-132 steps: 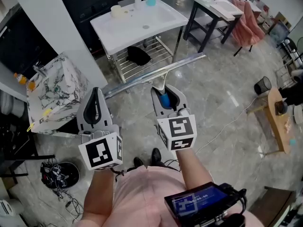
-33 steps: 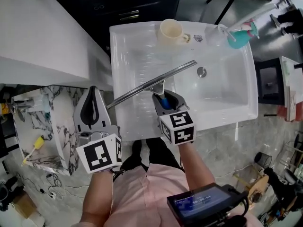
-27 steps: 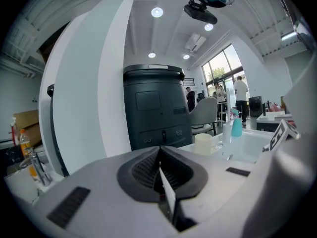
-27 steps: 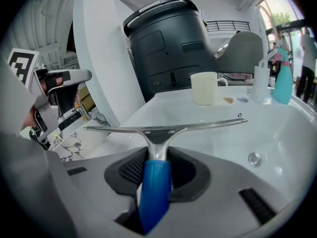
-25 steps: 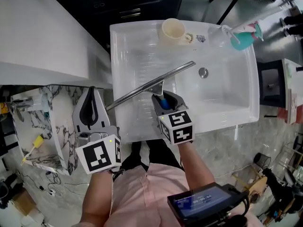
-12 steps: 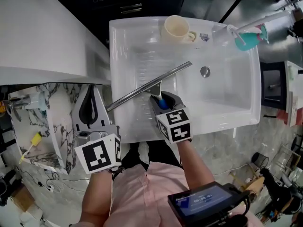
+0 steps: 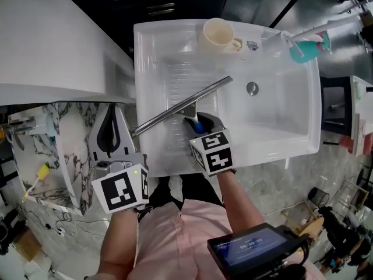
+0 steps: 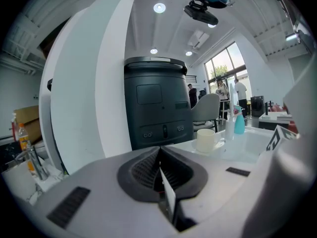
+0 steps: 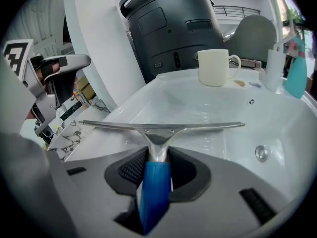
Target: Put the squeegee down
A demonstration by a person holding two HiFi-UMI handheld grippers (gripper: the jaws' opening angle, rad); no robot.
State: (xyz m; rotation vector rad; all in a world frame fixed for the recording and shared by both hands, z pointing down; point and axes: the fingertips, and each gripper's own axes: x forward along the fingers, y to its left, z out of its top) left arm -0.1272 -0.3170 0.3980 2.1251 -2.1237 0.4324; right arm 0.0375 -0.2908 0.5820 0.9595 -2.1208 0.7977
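Head view: blue-handled steel squeegee (image 7: pixel 180 107) has been lowered toward white sink (image 7: pixel 274 118), still clamped in right tongs (image 7: pixel 203 120), left tongs (image 7: pixel 114 111) closed empty; release pending.

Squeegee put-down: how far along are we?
Done: the squeegee is over the white sink. In hand: the right gripper is clamped on its blue handle, with the blade across the ribbed drainer side; contact is unclear. Left to do: set it down and open the jaws. The left gripper is shut and empty.

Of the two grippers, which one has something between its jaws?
The right gripper: it clamps the squeegee by its blue handle. The left gripper has its jaws closed together on nothing.
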